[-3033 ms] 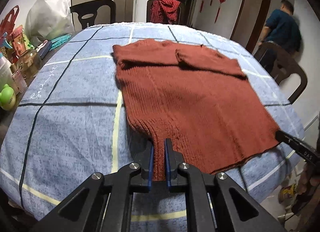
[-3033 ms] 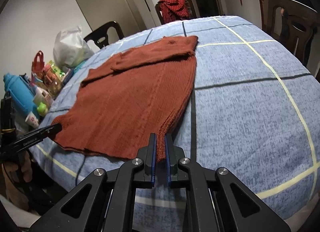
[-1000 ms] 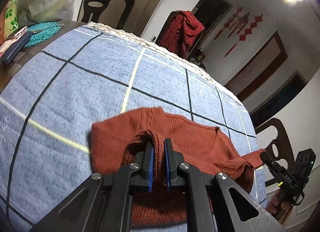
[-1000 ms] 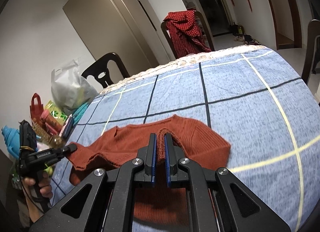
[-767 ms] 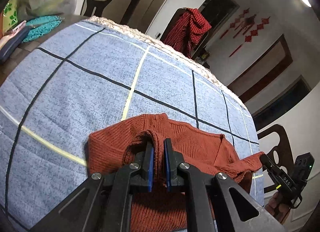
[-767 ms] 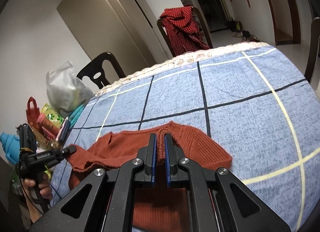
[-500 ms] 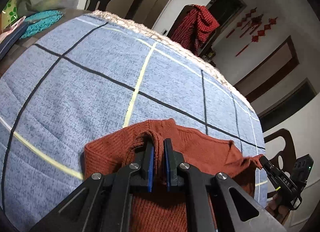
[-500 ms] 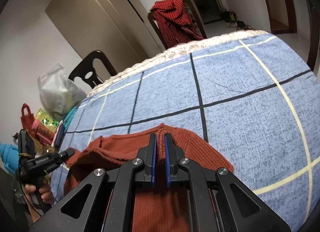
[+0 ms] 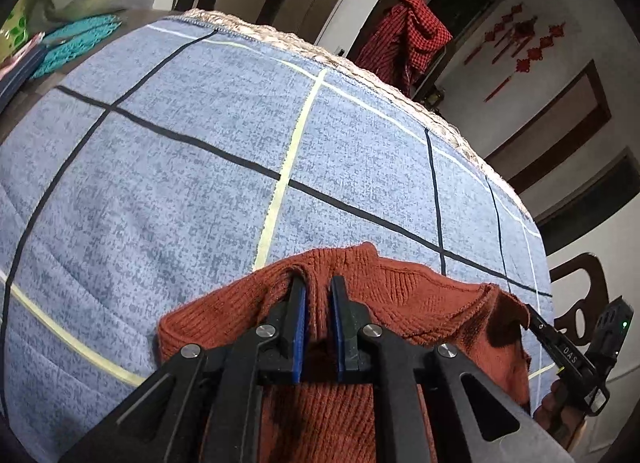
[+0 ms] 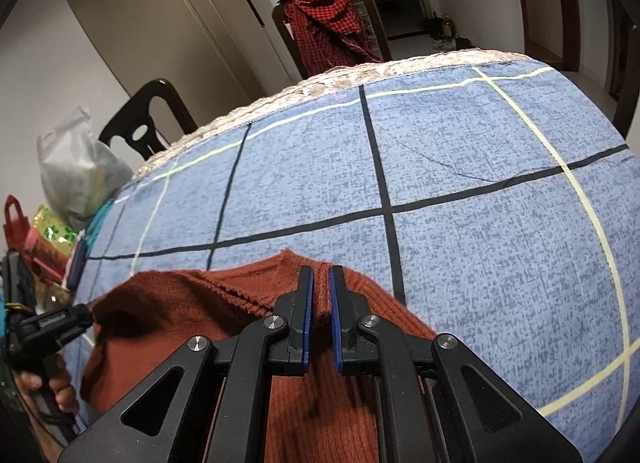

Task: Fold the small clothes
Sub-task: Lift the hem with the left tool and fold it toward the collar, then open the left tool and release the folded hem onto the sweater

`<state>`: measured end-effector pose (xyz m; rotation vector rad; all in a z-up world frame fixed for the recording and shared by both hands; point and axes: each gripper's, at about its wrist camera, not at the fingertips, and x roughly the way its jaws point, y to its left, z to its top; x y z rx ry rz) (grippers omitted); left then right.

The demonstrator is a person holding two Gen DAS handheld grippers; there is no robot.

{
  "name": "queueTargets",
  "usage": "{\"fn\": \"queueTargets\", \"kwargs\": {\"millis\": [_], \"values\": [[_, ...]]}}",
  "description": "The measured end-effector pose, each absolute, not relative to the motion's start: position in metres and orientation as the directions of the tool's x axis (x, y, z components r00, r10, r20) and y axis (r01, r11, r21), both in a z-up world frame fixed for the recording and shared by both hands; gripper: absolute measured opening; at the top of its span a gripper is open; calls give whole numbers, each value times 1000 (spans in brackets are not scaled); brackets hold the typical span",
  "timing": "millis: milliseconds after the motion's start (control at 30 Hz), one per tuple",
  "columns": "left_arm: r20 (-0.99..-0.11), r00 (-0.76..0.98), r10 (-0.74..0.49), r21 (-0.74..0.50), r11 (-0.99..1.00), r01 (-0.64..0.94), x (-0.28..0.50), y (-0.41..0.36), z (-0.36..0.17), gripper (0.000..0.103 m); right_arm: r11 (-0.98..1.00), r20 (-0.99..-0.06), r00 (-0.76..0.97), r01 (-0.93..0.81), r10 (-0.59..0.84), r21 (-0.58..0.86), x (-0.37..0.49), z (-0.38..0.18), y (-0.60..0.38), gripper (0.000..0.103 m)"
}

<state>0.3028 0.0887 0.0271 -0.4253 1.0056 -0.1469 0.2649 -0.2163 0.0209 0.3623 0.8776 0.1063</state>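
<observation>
Left claw (image 9: 318, 287): the jaws are parting, set only a narrow gap apart, with a raised ridge of the rust-brown knitted sweater (image 9: 400, 295) between the blue pads; in the left wrist view the left pad stands slightly clear of the knit, so whether the cloth is pinched cannot be told. Right claw (image 10: 319, 277): jaws nearly together and clamped on a thin upright fold of the same sweater (image 10: 192, 295).

The sweater lies doubled over at the bottom centre of both views, its folded edge toward the middle of the frame, on a blue checked cloth (image 9: 180, 183) that covers the table. In the left wrist view the right claw (image 9: 534, 313) appears at the lower right, gripping the sweater's far corner just above a hand (image 9: 556, 411). In the right wrist view the left claw (image 10: 90, 310) appears at the lower left, touching the opposite corner, with a hand (image 10: 48, 383) on its handle.

Beyond the folded edge the cloth (image 10: 480, 203) lies bare up to its pale fringed border at the top of the frame. Dark chairs (image 10: 148, 123) stand behind that border; one carries a red checked garment (image 10: 324, 19).

A translucent plastic bag (image 10: 76, 171), its contents indistinct, and a red bag (image 10: 16, 223) stand at the left edge of the right wrist view; what they hold cannot be told.
</observation>
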Motion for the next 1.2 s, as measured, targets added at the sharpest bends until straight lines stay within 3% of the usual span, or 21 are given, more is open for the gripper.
{"fn": "queueTargets", "kwargs": {"millis": [200,467,600,1200], "values": [[-764,580,-282,-394,916,-73,301,92,32,43,942,-742,641,86,196,323,266,19,-215,12],[-766,594,-245,-359,930,-79,296,95,36,46,957,-750,649,118,129,266,268,21,-214,18],[-749,616,-244,-376,922,-92,293,99,43,54,967,-746,661,130,81,220,267,26,-211,34],[-713,647,-272,-301,951,69,251,55,75,54,997,-664,748,41,13,66,225,67,-187,36]]}}
